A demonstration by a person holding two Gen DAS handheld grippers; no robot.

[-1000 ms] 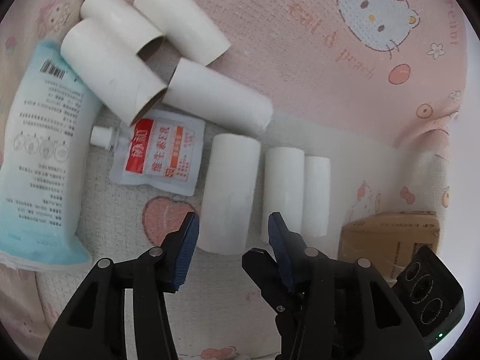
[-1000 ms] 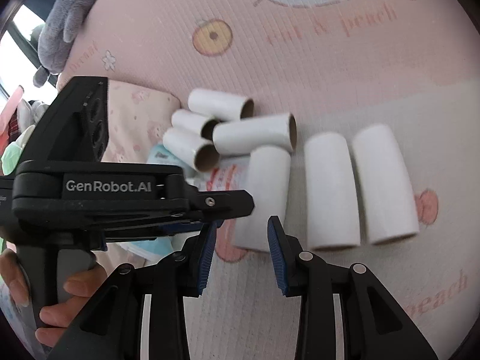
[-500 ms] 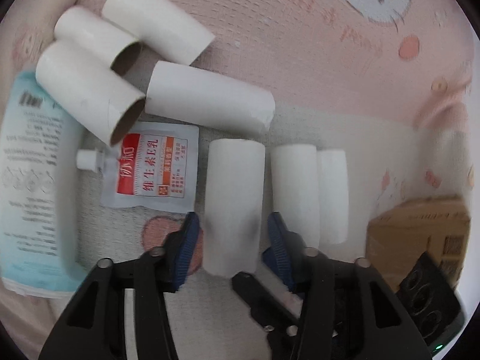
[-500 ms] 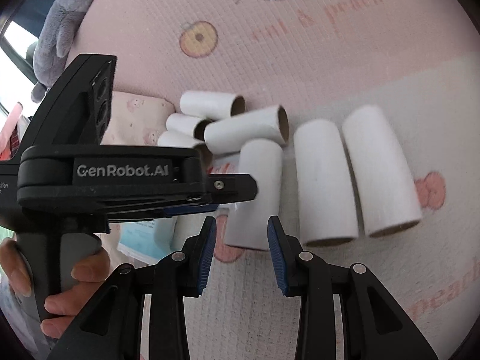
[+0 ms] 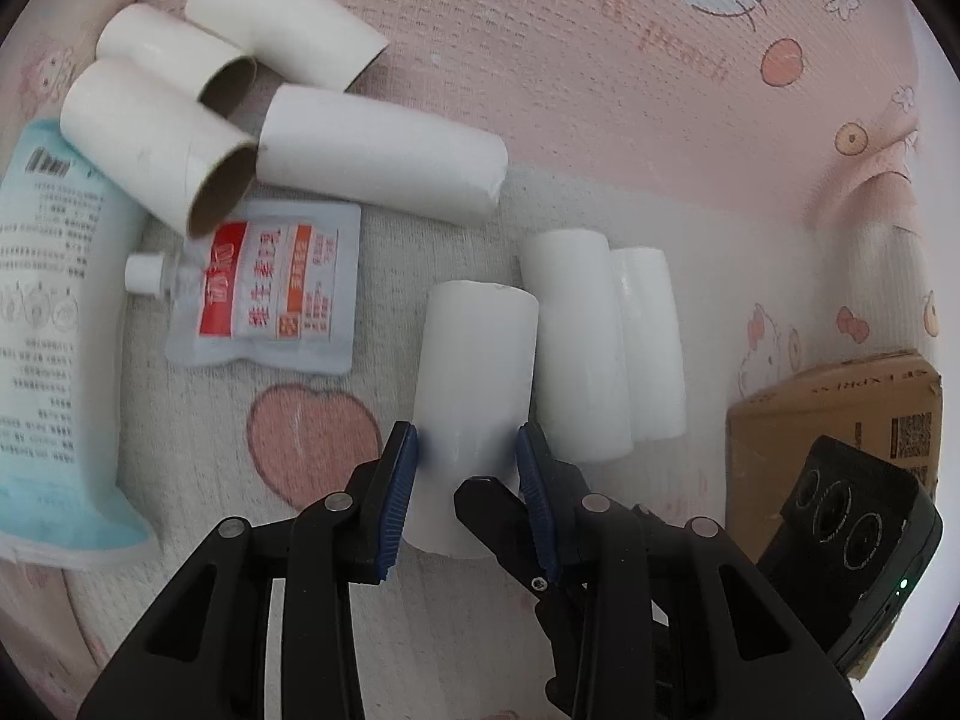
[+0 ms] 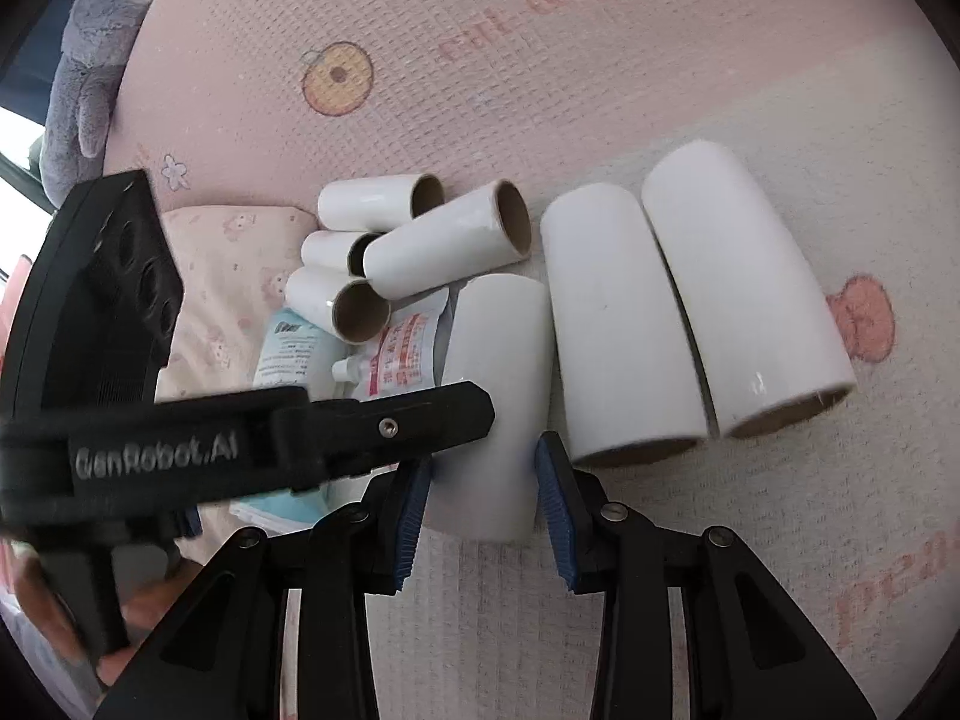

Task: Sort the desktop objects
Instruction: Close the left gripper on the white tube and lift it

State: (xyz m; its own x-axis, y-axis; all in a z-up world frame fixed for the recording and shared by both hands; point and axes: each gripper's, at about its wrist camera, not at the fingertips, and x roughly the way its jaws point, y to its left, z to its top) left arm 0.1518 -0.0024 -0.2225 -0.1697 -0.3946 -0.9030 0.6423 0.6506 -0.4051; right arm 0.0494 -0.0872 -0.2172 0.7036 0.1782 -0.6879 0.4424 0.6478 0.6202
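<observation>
The nearest white tube (image 5: pixel 474 372) was clamped between the pads of the left claw (image 5: pixel 465 468), its long axis running straight ahead, while the right claw (image 6: pixel 483 501) was set apart around its end

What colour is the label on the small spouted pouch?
Red and orange on white; the pouch itself is clear. Shows best in the left wrist view.

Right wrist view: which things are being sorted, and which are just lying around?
Likely being sorted:
paper tubes
red-label pouch
blue pack

Probably just lying about:
grey plush toy
cardboard box
pink blanket
</observation>
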